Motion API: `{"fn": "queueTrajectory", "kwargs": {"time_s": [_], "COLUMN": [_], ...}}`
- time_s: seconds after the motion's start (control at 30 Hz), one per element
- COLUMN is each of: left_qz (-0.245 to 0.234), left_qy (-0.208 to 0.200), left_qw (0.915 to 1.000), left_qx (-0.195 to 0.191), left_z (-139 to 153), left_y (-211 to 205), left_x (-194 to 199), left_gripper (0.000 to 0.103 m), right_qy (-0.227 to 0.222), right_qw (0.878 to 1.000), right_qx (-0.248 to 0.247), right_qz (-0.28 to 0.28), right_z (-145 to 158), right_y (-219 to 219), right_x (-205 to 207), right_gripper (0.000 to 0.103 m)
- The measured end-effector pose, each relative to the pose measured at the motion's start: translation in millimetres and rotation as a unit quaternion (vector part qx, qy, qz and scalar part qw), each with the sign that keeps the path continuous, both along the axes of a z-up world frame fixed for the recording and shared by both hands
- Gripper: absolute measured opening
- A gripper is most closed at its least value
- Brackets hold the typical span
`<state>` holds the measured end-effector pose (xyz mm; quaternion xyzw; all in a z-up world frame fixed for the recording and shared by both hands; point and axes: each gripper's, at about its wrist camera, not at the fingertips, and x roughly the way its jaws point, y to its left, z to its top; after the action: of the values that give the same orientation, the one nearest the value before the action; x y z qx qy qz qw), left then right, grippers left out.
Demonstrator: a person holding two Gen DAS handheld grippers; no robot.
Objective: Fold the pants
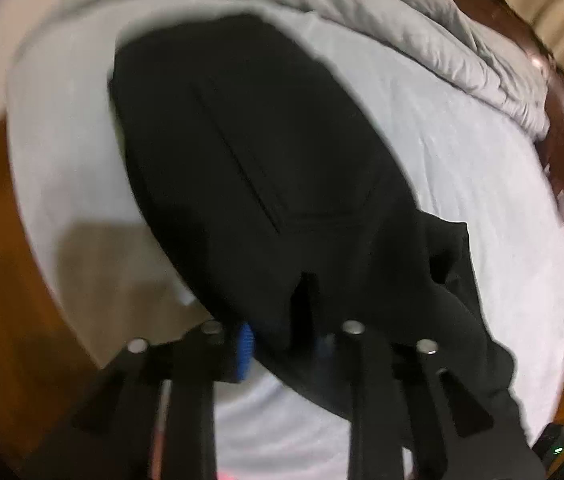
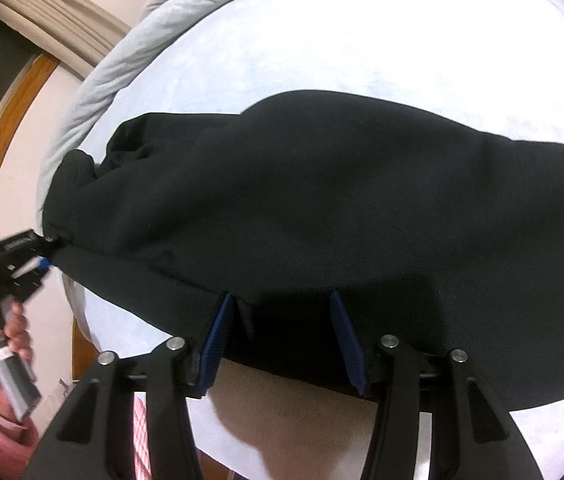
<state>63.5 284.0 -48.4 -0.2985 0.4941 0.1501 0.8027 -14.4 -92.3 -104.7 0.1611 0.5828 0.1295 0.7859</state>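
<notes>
- Right gripper [image 2: 282,328] sat nearest its lens, its 2 blue pads [image 2: 215,336] spread apart, with the near edge of the black pants [image 2: 322,208] lying between them; whether they pressed the cloth could not be told.
- Left gripper [image 1: 282,332] had a bunch of the same pants gathered between its fingers, 1 blue pad [image 1: 245,350] showing beside the fabric, the jaws pinching the cloth.
- From the right wrist view, the left gripper [image 2: 21,264] gripped the pants' far end, a hand [image 2: 9,328] in a pink sleeve holding its handle.
- Beyond, the pants stretched across a white sheeted bed [image 2: 402,32].
- Farther back lay a rumpled grey comforter [image 1: 422,24], then a dark wooden headboard [image 1: 562,128].
</notes>
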Motion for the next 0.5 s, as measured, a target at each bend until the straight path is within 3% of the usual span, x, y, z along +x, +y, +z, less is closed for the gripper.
{"fn": "queueTrajectory", "kwargs": {"time_s": [0.07,0.13,0.23,0.27,0.3,0.33,0.37,0.43,0.5], "left_qz": [0.011,0.020,0.031,0.028,0.024,0.022,0.020,0.014,0.010], "left_qy": [-0.025,-0.040,-0.044,-0.039,-0.027,-0.015,-0.003,-0.003,-0.003], "left_qw": [0.9991,0.9976,0.9972,0.9973,0.9976,0.9979,0.9984,0.9981,0.9997], "left_qx": [-0.033,-0.053,-0.052,-0.056,-0.059,-0.058,-0.053,-0.061,-0.024], "left_z": [-2.7,1.5,7.6,6.6,3.8,0.8,-0.5,-7.2,0.6], "left_y": [13.1,17.9,29.1,33.5,35.2,37.8,37.9,43.7,37.9], "left_x": [1.9,5.3,16.9,21.4,27.1,28.0,27.8,22.1,14.6], "left_gripper": [0.035,0.063,0.072,0.069,0.059,0.035,0.025,0.015,0.014], "right_qy": [0.001,0.003,0.004,0.004,0.002,0.002,0.001,0.000,0.001], "right_qw": [1.000,1.000,1.000,1.000,1.000,1.000,1.000,0.999,0.999], "right_qx": [-0.001,-0.001,-0.008,-0.011,-0.016,-0.020,-0.024,-0.028,-0.029], "right_qz": [0.005,0.008,0.009,0.011,0.013,0.015,0.017,0.020,0.023], "right_z": [2.2,3.1,3.0,3.3,3.3,3.5,3.4,4.0,4.2], "right_y": [1.3,1.7,7.7,9.0,11.7,13.4,17.7,20.4,20.8], "right_x": [-0.5,-0.7,-0.5,-0.7,-1.9,-2.7,-3.2,-4.4,-4.8], "right_gripper": [0.053,0.055,0.056,0.057,0.058,0.058,0.058,0.059,0.059]}}
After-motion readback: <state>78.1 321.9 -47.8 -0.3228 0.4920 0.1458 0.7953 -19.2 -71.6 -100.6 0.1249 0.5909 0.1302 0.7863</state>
